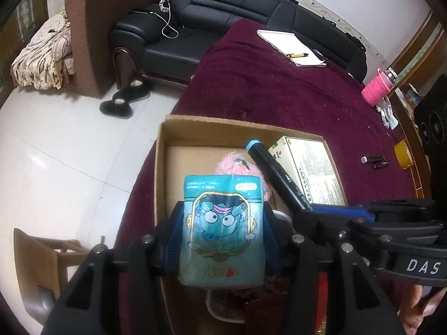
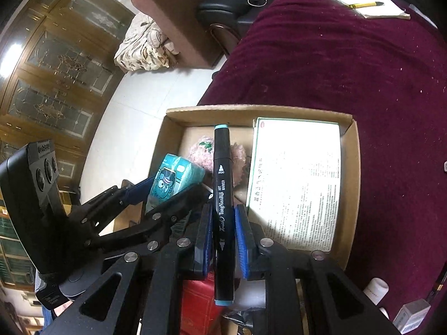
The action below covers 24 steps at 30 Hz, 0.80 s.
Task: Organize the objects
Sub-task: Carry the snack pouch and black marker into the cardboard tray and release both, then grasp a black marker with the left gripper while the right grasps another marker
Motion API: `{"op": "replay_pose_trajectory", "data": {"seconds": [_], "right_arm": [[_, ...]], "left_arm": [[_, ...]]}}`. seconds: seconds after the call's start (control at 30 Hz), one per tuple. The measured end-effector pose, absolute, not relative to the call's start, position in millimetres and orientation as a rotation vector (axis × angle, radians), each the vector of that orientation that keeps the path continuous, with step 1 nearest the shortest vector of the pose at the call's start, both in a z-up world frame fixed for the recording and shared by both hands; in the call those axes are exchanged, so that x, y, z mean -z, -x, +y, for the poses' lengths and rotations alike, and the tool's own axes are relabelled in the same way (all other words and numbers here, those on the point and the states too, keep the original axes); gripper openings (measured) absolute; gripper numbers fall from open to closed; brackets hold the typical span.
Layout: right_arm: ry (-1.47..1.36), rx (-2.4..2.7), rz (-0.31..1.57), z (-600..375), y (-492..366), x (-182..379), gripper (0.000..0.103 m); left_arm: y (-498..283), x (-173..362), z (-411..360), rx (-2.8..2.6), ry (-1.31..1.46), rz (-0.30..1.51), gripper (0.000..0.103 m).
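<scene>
Left gripper [image 1: 222, 231]: grasping teal packet [image 1: 222, 223], above box [image 1: 160, 167].
Right gripper [image 2: 222, 234]: clenched on marker [image 2: 223, 195], above box.

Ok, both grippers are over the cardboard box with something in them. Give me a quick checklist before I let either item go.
1. Right gripper shut on the marker: ok, pads flank its barrel.
2. Left gripper on the teal packet: cannot tell; packet sits between the jaws, but whether the pads press on it is unclear.
3. Both items over the cardboard box, not the maroon cloth: ok.
4. Free floor in the box: not ok for a flat drop; a pink fluffy item and a printed carton occupy much of it.
5. Grippers apart from each other: ok, though close.
6. Marker caps on: ok, light-blue ends visible.
</scene>
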State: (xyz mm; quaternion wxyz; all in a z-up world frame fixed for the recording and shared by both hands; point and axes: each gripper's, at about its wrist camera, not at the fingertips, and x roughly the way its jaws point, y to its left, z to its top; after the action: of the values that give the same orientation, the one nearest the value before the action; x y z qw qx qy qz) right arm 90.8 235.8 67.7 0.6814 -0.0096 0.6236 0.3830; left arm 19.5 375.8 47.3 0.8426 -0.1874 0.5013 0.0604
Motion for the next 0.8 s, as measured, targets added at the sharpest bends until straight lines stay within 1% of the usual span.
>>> {"op": "replay_pose_trajectory", "data": {"seconds": [0.17, 0.3, 0.37, 0.4, 0.47, 0.53, 0.8], "right_arm": [[0.011, -0.869, 1.392, 233, -90, -72, 0.021], [0.003, -0.888, 1.371, 228, -87, -79, 0.022], [-0.004, -0.89, 1.369, 222, -85, -83, 0.025], [-0.012, -0.889, 1.369, 217, -83, -85, 0.027], [-0.032, -0.888, 1.364, 206, -81, -88, 0.033], [-0.051, -0.883, 1.368, 195, -79, -89, 0.036], [-0.133, -0.84, 1.353, 128, -63, -94, 0.036]], "left_arm": [[-18, -48, 373, -0.128, 0.397, 1.062, 0.056], [-16, -50, 371, -0.135, 0.398, 1.063, 0.058], [-13, -52, 371, -0.147, 0.391, 1.059, 0.062], [-11, -54, 370, -0.157, 0.384, 1.057, 0.062], [-7, -57, 369, -0.16, 0.377, 1.051, 0.063], [0, -61, 368, -0.164, 0.372, 1.042, 0.064], [22, -74, 351, -0.147, 0.375, 0.994, 0.065]]}}
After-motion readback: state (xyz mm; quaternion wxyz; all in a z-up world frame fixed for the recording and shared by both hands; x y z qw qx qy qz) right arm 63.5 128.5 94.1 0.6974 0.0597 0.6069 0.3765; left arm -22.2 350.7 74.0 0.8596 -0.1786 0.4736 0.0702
